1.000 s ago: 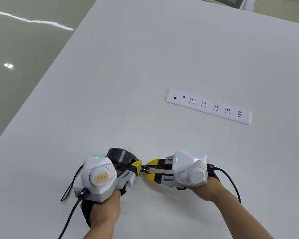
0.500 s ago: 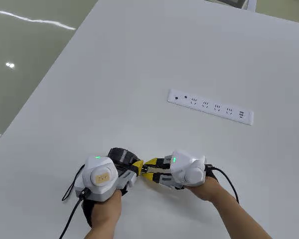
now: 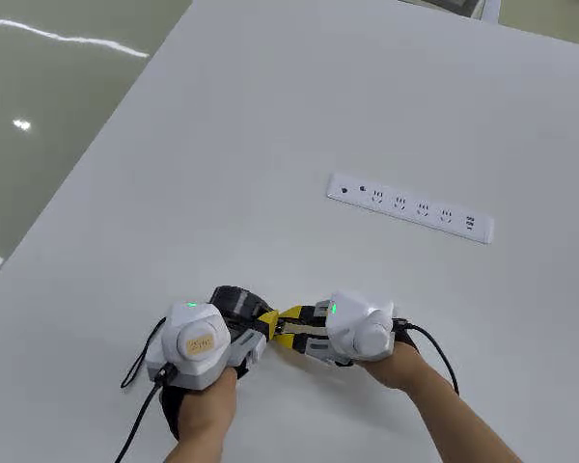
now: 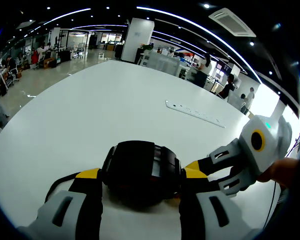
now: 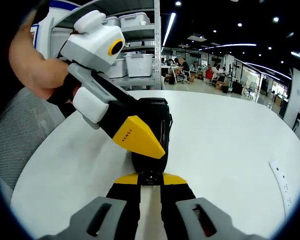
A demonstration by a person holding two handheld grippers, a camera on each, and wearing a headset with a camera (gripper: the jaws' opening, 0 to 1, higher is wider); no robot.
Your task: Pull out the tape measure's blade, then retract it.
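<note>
While the tape (image 3: 234,303) is sitting on the white table (image 3: 299,116), well apart from the strip (image 3: 410,207) and off its near-left end, I am working both grippers right at it. I am clamping the left gripper (image 4: 140,175) around the black case. In the left gripper view its two yellow-tipped jaws are pressing on either side of the case, which is filling the gap between them. I am bringing the right gripper (image 5: 150,179) in from the strip's side, so that the two grippers are facing each other across the tape. In the right gripper view its yellow tips are drawn together on the end of the blade (image 5: 150,175), just where that end is meeting the mouth of the case. Hardly any blade is showing outside the case, and I cannot tell whether the hook is touching the mouth. In the same view the left gripper is coming in from the side away from the strip, with one yellow tip lying against the case wall. A black cable (image 3: 434,342) is trailing from the back of the right gripper, on the near side of the strip and well short of it. The strip itself is lying flat, with its sockets facing up.
</note>
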